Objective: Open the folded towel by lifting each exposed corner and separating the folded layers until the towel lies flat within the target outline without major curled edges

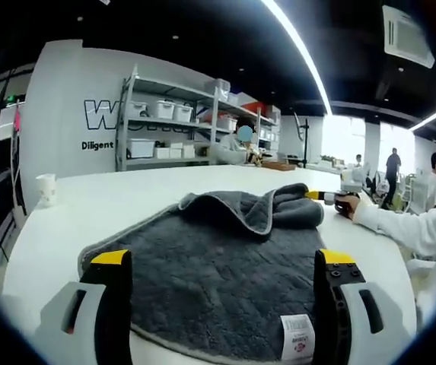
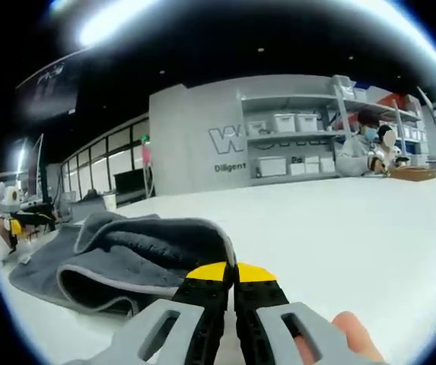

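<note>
The towel point(image 1: 218, 266) lies on the table point(image 1: 111, 205) directly ahead of the left gripper point(image 1: 221, 262), between and beyond its two jaws. The jaws stand wide apart and hold nothing. At the towel's far edge a layer is folded back toward the gripper in a rumpled ridge.

In the right gripper view the jaws of the right gripper point(image 2: 230, 272) are pressed together, yellow tips touching. The towel's folded edge point(image 2: 126, 258) lies just ahead and to their left; whether any cloth is pinched between them cannot be told. In the left gripper view this gripper sits at the towel's far right corner, held by a hand point(image 1: 348, 205) in a white sleeve.

The towel is dark grey, quilted, with a lighter stitched hem and a white label point(image 1: 297, 337) near the right jaw. The table is white and smooth. A paper cup point(image 1: 46, 188) stands far left. Behind are grey shelves point(image 1: 172, 122) of white bins, a lettered wall and ceiling light strips.
</note>
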